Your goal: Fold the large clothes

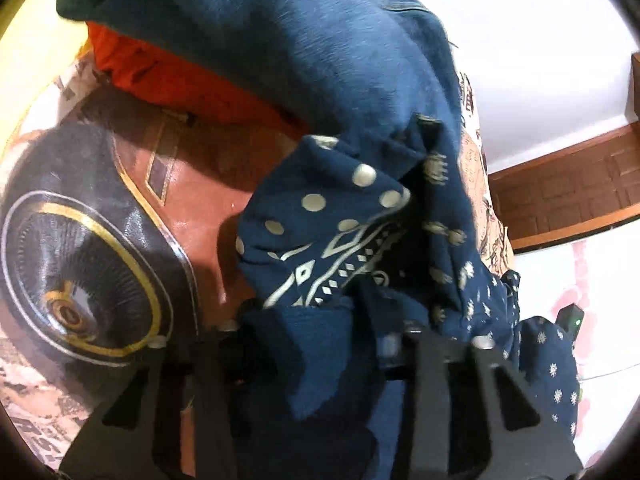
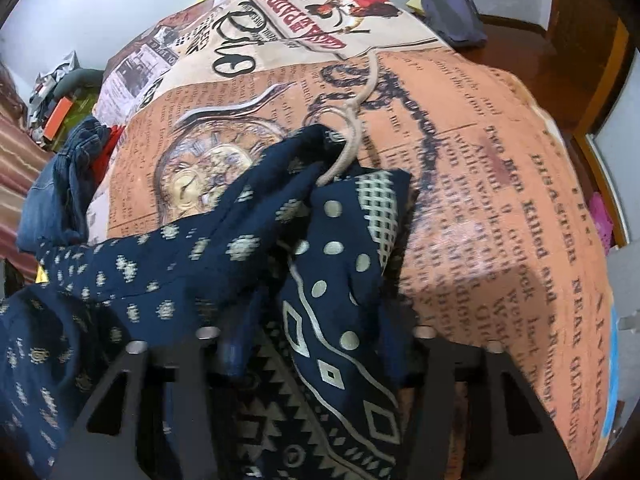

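Note:
A large navy garment with white dots and a geometric border [image 1: 320, 232] fills the middle of the left wrist view. My left gripper [image 1: 316, 344] is shut on a bunched fold of it, the cloth covering the fingertips. In the right wrist view the same navy garment [image 2: 224, 248] lies bunched on the printed bedspread [image 2: 480, 168], with a pale drawstring [image 2: 352, 136] trailing from it. My right gripper [image 2: 312, 344] is shut on its bordered edge, the cloth hanging between the fingers.
Blue jeans [image 1: 320, 40] and an orange-red cloth [image 1: 168, 76] lie piled on the bed behind the garment. A purple bag [image 2: 452, 8] sits at the bed's far edge. A wooden frame [image 1: 568, 184] and white wall stand at the right.

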{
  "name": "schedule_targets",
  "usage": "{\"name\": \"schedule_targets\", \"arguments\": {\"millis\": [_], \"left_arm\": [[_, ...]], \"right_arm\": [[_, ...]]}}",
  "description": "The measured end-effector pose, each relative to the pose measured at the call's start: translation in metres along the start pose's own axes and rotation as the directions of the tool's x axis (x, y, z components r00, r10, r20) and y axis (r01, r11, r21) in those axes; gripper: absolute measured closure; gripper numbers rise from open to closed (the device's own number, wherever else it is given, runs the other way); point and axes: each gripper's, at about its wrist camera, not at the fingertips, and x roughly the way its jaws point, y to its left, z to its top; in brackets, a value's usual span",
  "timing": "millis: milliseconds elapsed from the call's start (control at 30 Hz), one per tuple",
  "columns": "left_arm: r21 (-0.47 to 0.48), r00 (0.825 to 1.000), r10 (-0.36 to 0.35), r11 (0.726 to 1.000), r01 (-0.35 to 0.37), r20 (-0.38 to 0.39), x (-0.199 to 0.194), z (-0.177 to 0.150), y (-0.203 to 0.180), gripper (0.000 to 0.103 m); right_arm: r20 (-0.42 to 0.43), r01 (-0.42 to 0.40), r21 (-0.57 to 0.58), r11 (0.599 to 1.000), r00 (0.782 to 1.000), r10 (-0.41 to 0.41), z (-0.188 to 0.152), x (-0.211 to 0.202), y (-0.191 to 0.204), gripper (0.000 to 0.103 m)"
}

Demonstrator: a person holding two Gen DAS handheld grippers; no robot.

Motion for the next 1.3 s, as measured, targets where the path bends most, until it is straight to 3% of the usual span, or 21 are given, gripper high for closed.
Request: {"name": "schedule_targets", "arguments": {"millis": [100,200,333,467,700,967,1167,1300], "left_arm": [[0.119,0.998,0.049,0.992,-0.052,0.029,-0.009,-0.009,-0.026,0.089],[0.239,0.988,0.105,0.962,-0.130,0.114,-0.027,-0.019,-0.059,0.091],[0.340,0.965,0.109,0.922,-0.187,0.237,-0.060,-0.027,-0.099,0.092],[0.393,0.949,0.076,0.898,-0.199,0.306,-0.092,-0.033,-0.131,0.092],[0.442,0.918,0.056,0.864,-0.242,0.394,-0.126,-0.034,-0.148,0.093],[0.415,0.910,0.066,0.875,-0.250,0.409,-0.126,0.020,-0.154,0.093],[0.369,0.928,0.081,0.902,-0.224,0.364,-0.102,0.073,-0.144,0.093],[0.354,0.920,0.125,0.897,-0.265,0.373,-0.083,0.102,-0.141,0.093]], "right_arm": [[0.056,0.030,-0.035,0.999,0.998,-0.028,-0.005,-0.012,0.010,0.086],[0.136,0.038,-0.068,0.997,0.990,-0.028,-0.010,-0.035,0.021,0.089],[0.211,0.000,-0.091,0.996,0.977,0.019,-0.007,-0.067,0.032,0.090],[0.274,0.019,-0.160,0.987,0.961,0.026,-0.001,-0.093,0.054,0.093],[0.344,0.050,-0.248,0.967,0.938,0.040,0.024,-0.111,0.085,0.096],[0.383,0.044,-0.225,0.973,0.923,0.046,0.065,-0.101,0.090,0.096],[0.352,0.057,-0.235,0.970,0.936,0.030,0.098,-0.070,0.091,0.096],[0.351,0.090,-0.244,0.966,0.936,0.002,0.115,-0.051,0.095,0.096]]}}
